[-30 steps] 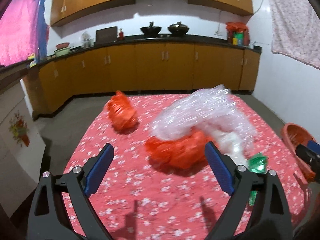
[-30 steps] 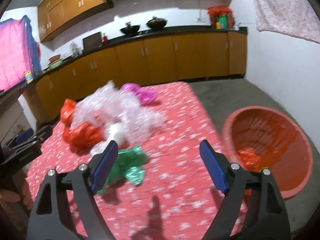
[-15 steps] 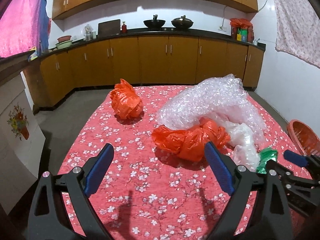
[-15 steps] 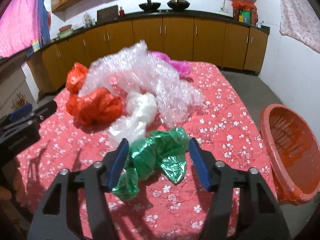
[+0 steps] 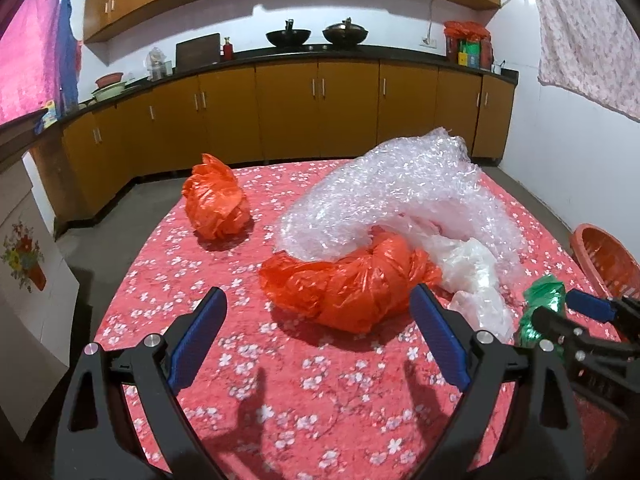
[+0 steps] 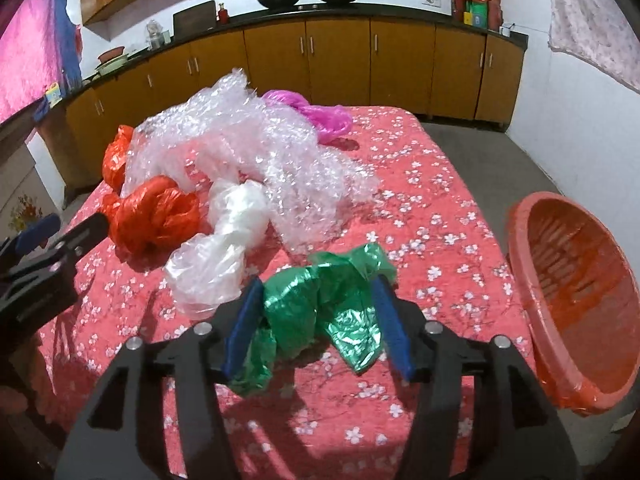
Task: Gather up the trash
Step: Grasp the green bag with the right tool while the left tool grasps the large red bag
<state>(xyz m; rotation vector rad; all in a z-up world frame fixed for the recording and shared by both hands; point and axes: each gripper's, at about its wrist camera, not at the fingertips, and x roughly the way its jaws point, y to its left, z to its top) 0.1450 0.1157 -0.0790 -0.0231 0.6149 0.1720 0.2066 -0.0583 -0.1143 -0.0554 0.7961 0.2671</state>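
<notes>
So the thing I'm going for right now is the green plastic bag [image 6: 320,304], crumpled up on the near edge of the counter [image 6: 432,184] with the red flowered cloth, just short of the orange basket [image 6: 576,296] sitting off the counter's right side. My read on it: basically weightless, floppy, crinkly film, nothing to break. It'll squash to nothing under the pads and could slide out if I only catch a loose flap. The fattest bunched part in the middle looks like the place to pinch, not the thin tail hanging toward me.

The right claw [image 6: 316,324] is about half open with the green bag sitting between the blue pads. The left pad looks like it's against the film, the right one I can't really call. The jaws are easing apart a touch at the moment, so I wouldn't say I've got a firm hold yet.

The left claw [image 5: 320,340] is wide open and empty, hovering over bare cloth just in front of the big orange bag [image 5: 348,284]. That one's tucked under the bubble wrap [image 5: 400,196], with a clear bag [image 5: 476,280] beside it, so same soft, light handling there I reckon.
</notes>
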